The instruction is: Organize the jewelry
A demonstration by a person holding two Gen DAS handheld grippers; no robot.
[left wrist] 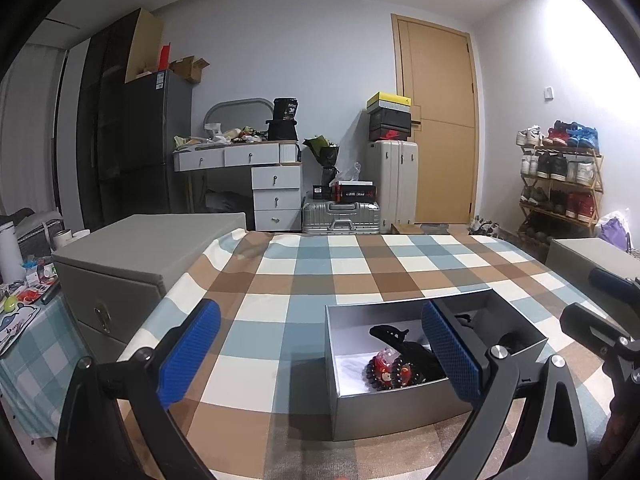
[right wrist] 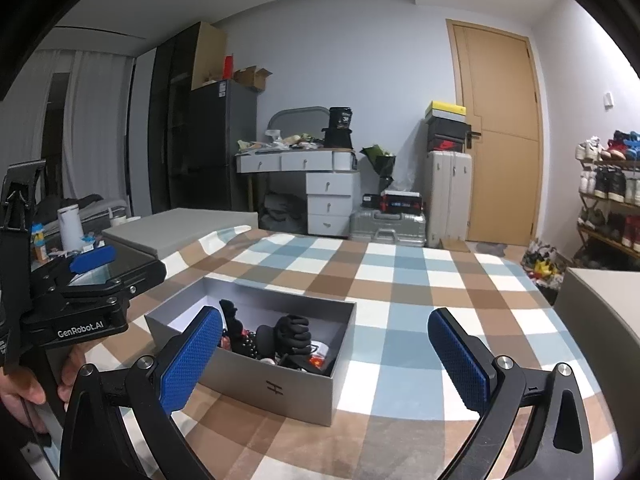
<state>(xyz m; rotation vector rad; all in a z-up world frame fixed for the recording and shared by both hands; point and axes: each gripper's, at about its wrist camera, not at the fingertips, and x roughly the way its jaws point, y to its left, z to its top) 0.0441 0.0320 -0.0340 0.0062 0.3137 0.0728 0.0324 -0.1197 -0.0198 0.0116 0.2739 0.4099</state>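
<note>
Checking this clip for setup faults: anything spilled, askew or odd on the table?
Nothing spilled. The grey box sits askew to the checked tablecloth, its black accessories heaped in a tangle. Both tools hang open, empty.

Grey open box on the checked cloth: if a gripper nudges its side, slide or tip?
The grey box is low and wide, so probably slides, not tips. Thin walls may flex. The checked cloth may bunch up. Both grippers are open, off it.

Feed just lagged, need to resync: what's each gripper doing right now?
Left gripper: open, holding nothing, near the grey box.
Right gripper: open, holding nothing.
</note>
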